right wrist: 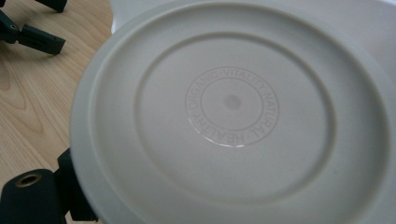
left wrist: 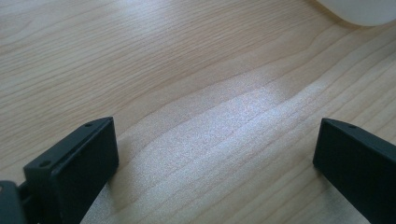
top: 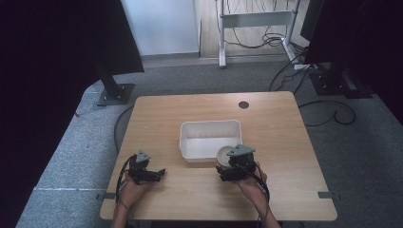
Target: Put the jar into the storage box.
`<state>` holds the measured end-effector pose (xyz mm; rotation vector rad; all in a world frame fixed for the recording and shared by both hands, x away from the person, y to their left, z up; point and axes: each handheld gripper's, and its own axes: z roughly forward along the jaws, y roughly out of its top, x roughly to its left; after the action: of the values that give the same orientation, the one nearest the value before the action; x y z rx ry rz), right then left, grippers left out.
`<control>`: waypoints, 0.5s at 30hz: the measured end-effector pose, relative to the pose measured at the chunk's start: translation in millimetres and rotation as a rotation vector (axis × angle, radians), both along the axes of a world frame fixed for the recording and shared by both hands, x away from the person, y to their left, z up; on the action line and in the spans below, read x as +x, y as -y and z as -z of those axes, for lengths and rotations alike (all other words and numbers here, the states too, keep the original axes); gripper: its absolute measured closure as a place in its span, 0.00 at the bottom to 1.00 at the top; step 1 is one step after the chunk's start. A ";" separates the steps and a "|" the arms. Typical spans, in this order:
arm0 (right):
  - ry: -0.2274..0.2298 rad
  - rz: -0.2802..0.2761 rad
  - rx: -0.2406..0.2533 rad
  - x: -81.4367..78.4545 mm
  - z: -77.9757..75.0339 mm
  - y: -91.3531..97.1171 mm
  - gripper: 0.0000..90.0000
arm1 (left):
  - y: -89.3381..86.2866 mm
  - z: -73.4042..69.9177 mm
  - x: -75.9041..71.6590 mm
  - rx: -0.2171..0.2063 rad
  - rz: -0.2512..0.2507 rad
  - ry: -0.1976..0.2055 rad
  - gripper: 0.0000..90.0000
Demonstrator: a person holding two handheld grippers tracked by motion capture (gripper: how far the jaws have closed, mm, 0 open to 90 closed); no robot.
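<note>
Fingers of the left gripper (top: 160, 172) were seen spread apart in the high view, with bare wood between them, close to the tabletop's (top: 157, 114) near left corner. The gripper was held by the left hand (top: 130, 190), which came in over the near edge. A white tub (top: 190, 130) was placed at about the middle of the tabletop, a little toward the near edge. The right gripper (top: 228, 164) was held by the right hand (top: 249, 186) at the tub's near right corner, and a round pale lid (top: 223, 153) was seen at its tip, over that corner. A small dark hole (top: 244, 104) was seen near the far edge.

In the left gripper view, the two black jaws were shown wide apart over the bare tabletop (left wrist: 187, 93), nothing between them. A bit of the tub (left wrist: 359, 9) was caught at the upper right.

In the right gripper view, the lid (right wrist: 233, 121) was seen very close, its flat face toward the camera, ringed with raised circles and the words ORGANIC, VITALITY, NATURAL, HEALTH. One black jaw was seen at the lid's lower left rim, touching it; the other was hidden behind the lid, so a clamp on the lid could not be confirmed. The tub (right wrist: 327, 14) was seen behind the lid, and the left gripper (right wrist: 28, 21) over the tabletop (right wrist: 32, 102) at the upper left.
</note>
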<state>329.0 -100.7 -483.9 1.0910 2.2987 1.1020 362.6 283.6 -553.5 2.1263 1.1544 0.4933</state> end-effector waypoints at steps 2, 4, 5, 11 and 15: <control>0.002 -0.002 0.001 1.6 -1.1 -1.3 0.10 | 0.0 0.0 0.0 0.000 0.000 0.000 0.00; 0.001 -0.002 0.007 2.9 -2.4 -2.6 0.10 | 0.0 0.0 0.0 0.000 0.000 0.000 0.00; 0.002 -0.004 0.008 3.6 -3.0 -3.1 0.10 | 0.0 0.0 0.0 0.000 0.000 0.000 0.00; 0.008 -0.009 -0.001 8.5 -7.2 -8.6 0.10 | 0.0 0.0 0.0 -0.001 -0.001 0.000 0.00; 0.014 -0.014 -0.003 12.5 -9.9 -13.5 0.10 | 0.0 0.0 0.0 -0.001 0.000 0.000 0.00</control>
<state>341.5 -87.3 -473.9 1.0640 2.2998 1.1072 362.6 283.6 -553.6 2.1256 1.1547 0.4933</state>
